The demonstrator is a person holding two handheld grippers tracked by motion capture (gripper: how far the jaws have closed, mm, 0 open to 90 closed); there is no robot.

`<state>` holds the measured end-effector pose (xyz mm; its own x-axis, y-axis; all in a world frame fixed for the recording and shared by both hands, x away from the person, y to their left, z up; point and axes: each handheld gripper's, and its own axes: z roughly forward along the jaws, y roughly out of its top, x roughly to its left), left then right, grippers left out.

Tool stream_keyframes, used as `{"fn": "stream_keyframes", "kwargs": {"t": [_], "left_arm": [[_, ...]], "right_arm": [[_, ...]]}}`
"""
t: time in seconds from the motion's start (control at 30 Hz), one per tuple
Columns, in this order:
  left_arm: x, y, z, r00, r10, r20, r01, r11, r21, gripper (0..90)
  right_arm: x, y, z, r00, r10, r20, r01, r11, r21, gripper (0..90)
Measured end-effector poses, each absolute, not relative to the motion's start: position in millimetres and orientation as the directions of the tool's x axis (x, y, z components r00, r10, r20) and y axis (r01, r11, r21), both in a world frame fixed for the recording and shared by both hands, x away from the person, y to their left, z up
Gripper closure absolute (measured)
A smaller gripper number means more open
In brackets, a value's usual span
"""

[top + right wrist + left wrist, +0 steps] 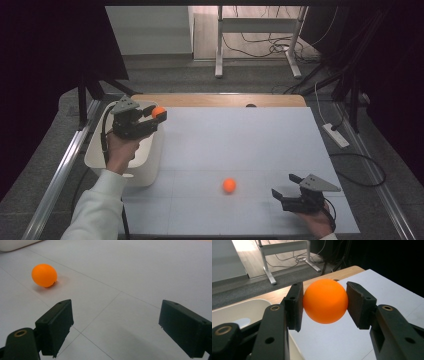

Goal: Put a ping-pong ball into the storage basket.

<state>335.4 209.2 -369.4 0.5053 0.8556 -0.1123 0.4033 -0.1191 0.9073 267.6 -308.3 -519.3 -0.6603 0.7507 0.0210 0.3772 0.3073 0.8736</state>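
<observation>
One orange ball (325,300) is pinched tight in my left claw (154,113) above the white bin (150,172). One more ball (229,185) waits by my wide-open right claw (285,188).

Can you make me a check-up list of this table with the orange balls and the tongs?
Surface: white matte table top, bare apart from one ball.
Job's things: round orange ball held; second orange ball lying loose; white plastic bin at the left edge.
Clutter: nothing seen.
Tongs: left tongs shut on the ball above the bin; right tongs open, empty.
Cables: black cords on the floor; white power strip.
Surroundings: white desk frame behind.
</observation>
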Motion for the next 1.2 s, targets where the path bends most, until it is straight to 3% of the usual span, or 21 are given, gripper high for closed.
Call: {"fn": "stream_keyframes", "kwargs": {"t": [1.2], "left_arm": [[354.3,257.3,-379.5,0.35,0.93,-0.109,0.45,-0.065,0.891,50.4]], "right_arm": [[267.5,-307.2,-519.5,-0.664,0.748,0.01,0.373,0.319,0.871,11.9]]}}
